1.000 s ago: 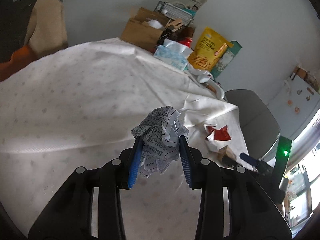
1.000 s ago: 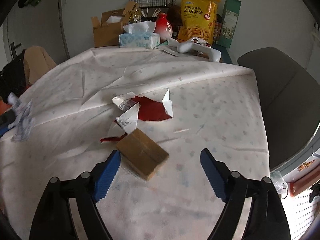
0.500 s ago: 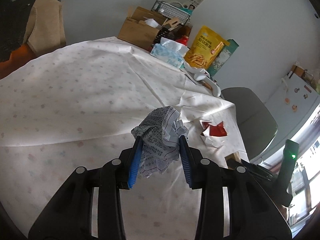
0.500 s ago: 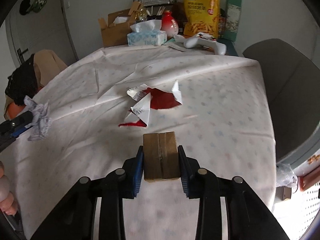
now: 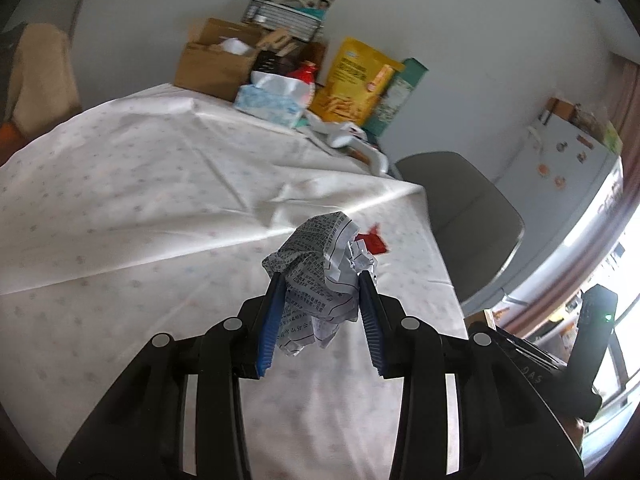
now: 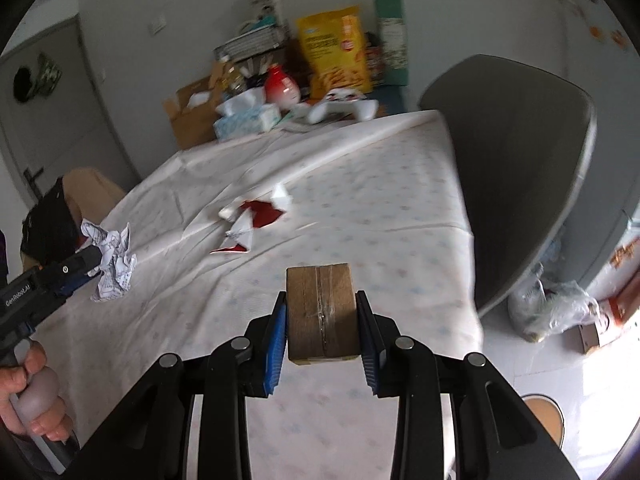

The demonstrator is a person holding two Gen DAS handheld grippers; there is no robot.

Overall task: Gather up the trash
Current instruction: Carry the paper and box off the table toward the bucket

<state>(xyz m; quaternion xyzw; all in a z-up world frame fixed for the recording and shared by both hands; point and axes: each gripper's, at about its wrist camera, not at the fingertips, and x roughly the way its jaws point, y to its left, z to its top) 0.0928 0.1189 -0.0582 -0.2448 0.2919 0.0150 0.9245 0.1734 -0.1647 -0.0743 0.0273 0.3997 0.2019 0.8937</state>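
My left gripper (image 5: 320,280) is shut on a crumpled ball of printed paper (image 5: 320,264) and holds it above the white tablecloth (image 5: 140,200). The same paper ball (image 6: 112,264) and left gripper show at the left of the right wrist view. My right gripper (image 6: 322,300) is shut on a small brown cardboard box (image 6: 322,312) sealed with tape, held above the table near its right edge. A torn red and white wrapper (image 6: 256,220) lies on the cloth ahead; part of it shows behind the paper ball in the left wrist view (image 5: 374,240).
At the table's far end stand an open cardboard box (image 5: 216,60), a tissue box (image 5: 272,100), a yellow snack bag (image 5: 352,80), a red bottle (image 6: 280,86) and a white controller (image 6: 344,110). A grey chair (image 6: 516,160) stands right of the table, plastic bags (image 6: 548,308) on the floor.
My right gripper closed on the cardboard box and lifted it off the cloth. My left gripper carried the paper ball to the right, toward the red wrapper.
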